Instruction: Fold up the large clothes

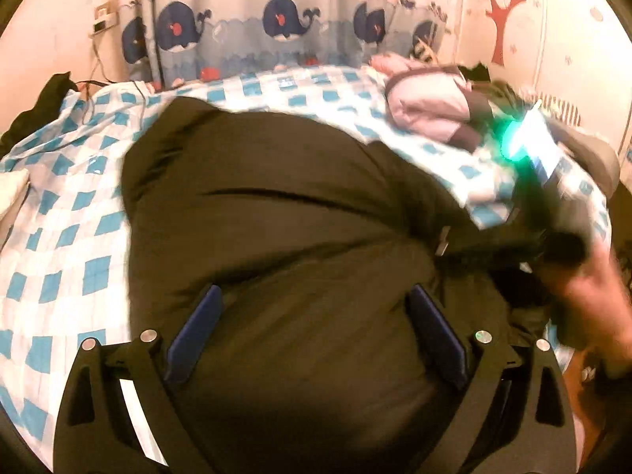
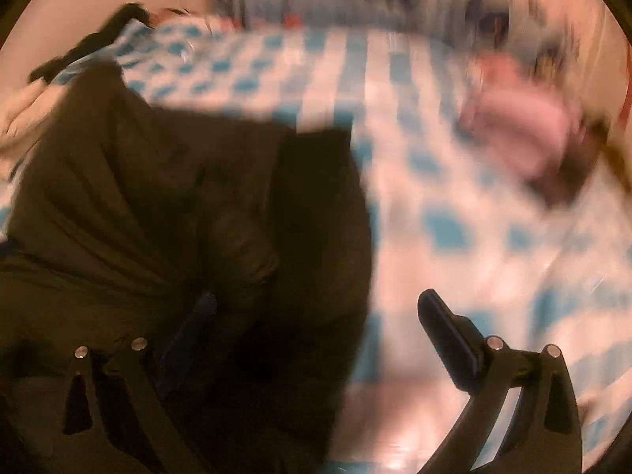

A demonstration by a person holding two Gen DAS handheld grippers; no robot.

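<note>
A large dark olive padded jacket (image 1: 284, 213) lies spread on a blue-and-white checked bed sheet (image 1: 71, 237). My left gripper (image 1: 316, 312) hovers over the jacket's near part, open, its blue pads (image 1: 205, 324) wide apart and not pressing the cloth. In the blurred right wrist view the jacket (image 2: 158, 197) fills the left half. My right gripper (image 2: 320, 316) is open over the jacket's right edge, one finger above the cloth and the other finger (image 2: 446, 335) above the sheet (image 2: 454, 237). In the left wrist view a person's hand (image 1: 592, 296) holds the right tool, whose green light (image 1: 509, 138) glows.
A pink bundled garment (image 1: 430, 106) lies at the bed's far right, also blurred pink (image 2: 525, 134). A whale-print curtain (image 1: 276, 19) hangs behind the bed. A wall socket with a cable (image 1: 104, 15) is at the far left; a white pillow (image 1: 12, 193) is at the left edge.
</note>
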